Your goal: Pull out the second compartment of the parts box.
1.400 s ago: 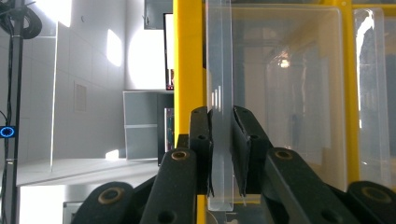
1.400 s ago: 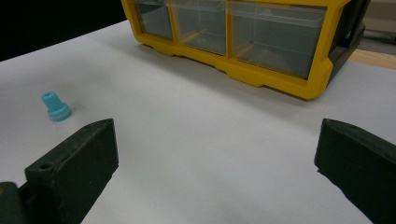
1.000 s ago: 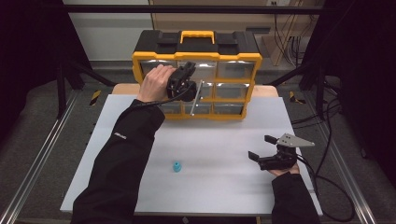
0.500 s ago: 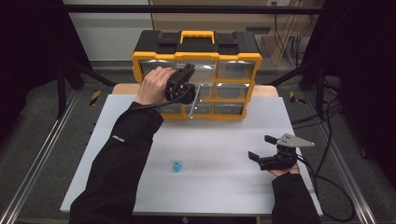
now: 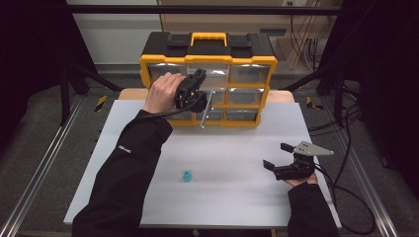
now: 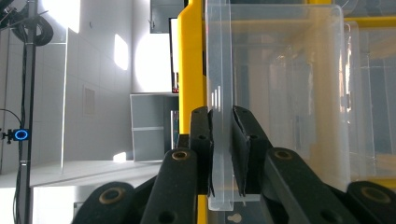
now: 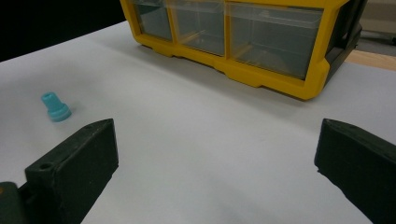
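On the left of the high view my left sleeve [image 5: 128, 168] runs up from the bottom edge toward the upper middle, where my left hand [image 5: 160, 93] holds the left tongs [image 5: 200, 101] against the front of the yellow and black drawer box [image 5: 207, 54]. The box stands at the far edge of the white bench [image 5: 222, 143], its yellow handle [image 5: 207, 37] on top. In the left gripper view the two black tips are pressed together on the clear front lip of a drawer [image 6: 222, 93], with the thin plastic sandwiched flat between the pads; the yellow frame shows just left of the lip and the clear drawer body stretches away to the right. That view is rolled on its side, so the drawer lip runs top to bottom. In the high view the drawer's front edge [image 5: 206, 107] sticks out from the box face, around the middle column.

Lower and a little left of centre, a small blue plastic cap [image 5: 187, 176] sits alone on the bench, well apart from both tongs and from the box. In the right gripper view it lies at the left, upright with its wider base down.

At the lower right, my right hand [image 5: 296, 178] rests on the bench with the right tongs [image 5: 276, 155] pointing left and up. Its tips stand wide apart with bare bench between them, gripping nothing.
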Available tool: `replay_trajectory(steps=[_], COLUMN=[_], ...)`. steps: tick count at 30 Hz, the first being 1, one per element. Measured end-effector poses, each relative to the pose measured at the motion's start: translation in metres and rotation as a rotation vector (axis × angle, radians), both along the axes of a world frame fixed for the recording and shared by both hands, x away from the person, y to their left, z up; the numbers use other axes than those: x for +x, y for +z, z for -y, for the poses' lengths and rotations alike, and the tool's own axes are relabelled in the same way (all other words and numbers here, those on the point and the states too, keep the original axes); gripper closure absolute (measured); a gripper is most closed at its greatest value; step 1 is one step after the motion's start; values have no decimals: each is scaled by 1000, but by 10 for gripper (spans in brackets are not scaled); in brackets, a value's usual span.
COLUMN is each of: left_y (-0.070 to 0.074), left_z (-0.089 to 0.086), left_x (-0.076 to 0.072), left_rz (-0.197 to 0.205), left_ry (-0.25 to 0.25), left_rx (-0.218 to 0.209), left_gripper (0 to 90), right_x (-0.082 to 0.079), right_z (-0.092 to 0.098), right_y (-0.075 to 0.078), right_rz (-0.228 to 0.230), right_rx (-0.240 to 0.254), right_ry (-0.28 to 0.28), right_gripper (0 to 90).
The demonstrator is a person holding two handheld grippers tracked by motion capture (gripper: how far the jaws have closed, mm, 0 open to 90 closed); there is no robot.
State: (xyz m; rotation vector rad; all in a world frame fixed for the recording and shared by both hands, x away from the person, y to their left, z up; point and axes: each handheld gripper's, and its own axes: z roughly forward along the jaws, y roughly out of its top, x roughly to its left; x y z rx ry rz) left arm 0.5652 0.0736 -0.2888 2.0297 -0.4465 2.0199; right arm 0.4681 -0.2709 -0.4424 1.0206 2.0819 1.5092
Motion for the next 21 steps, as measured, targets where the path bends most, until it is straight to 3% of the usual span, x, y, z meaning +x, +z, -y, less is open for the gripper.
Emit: replay_trajectory(steps=[21], left_y=[-2], left_z=[-1], left_x=[-9], left_rz=[12], left_ry=[-3], left_rx=[-3], left_gripper=[798], right_x=[0], right_z=[0], right_y=[0], right_rz=[2], right_rx=[2], right_ry=[-4], right_gripper=[2])
